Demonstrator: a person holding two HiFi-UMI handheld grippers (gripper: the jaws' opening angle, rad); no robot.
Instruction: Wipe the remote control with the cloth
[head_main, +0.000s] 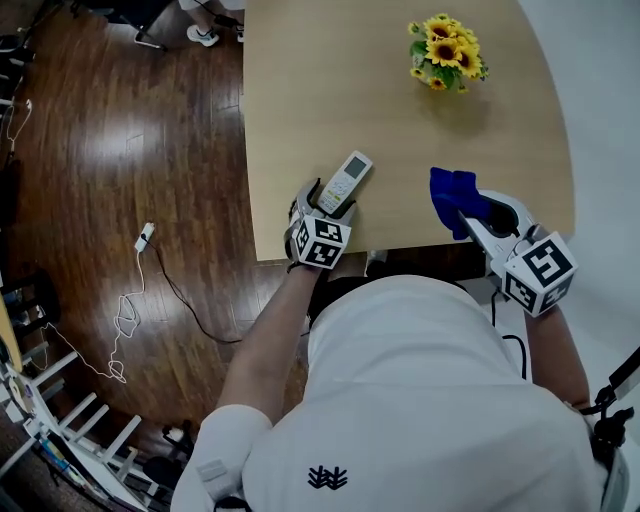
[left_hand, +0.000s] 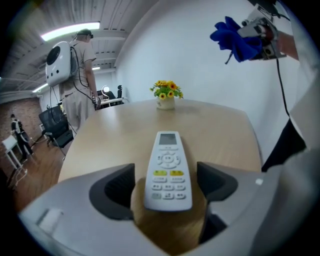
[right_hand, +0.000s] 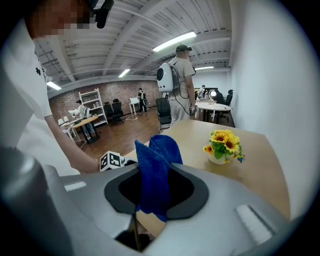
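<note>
A white remote control (head_main: 349, 176) lies face up on the wooden table (head_main: 300, 90) near its front edge. My left gripper (head_main: 328, 206) is open, with one jaw on each side of the remote's near end. In the left gripper view the remote (left_hand: 167, 167) has a clear gap to each pad, with the left gripper (left_hand: 167, 184) straddling it. My right gripper (head_main: 472, 212) hovers to the right, shut on a blue cloth (head_main: 451, 192). In the right gripper view the cloth (right_hand: 155, 175) stands pinched between the jaws of the right gripper (right_hand: 156, 192).
A small pot of yellow flowers (head_main: 445, 52) stands at the table's far right. The front edge of the table (head_main: 400, 250) runs just below both grippers. A white cable (head_main: 140, 290) lies on the dark wood floor at left. A person with a white backpack (right_hand: 177, 85) stands beyond the table.
</note>
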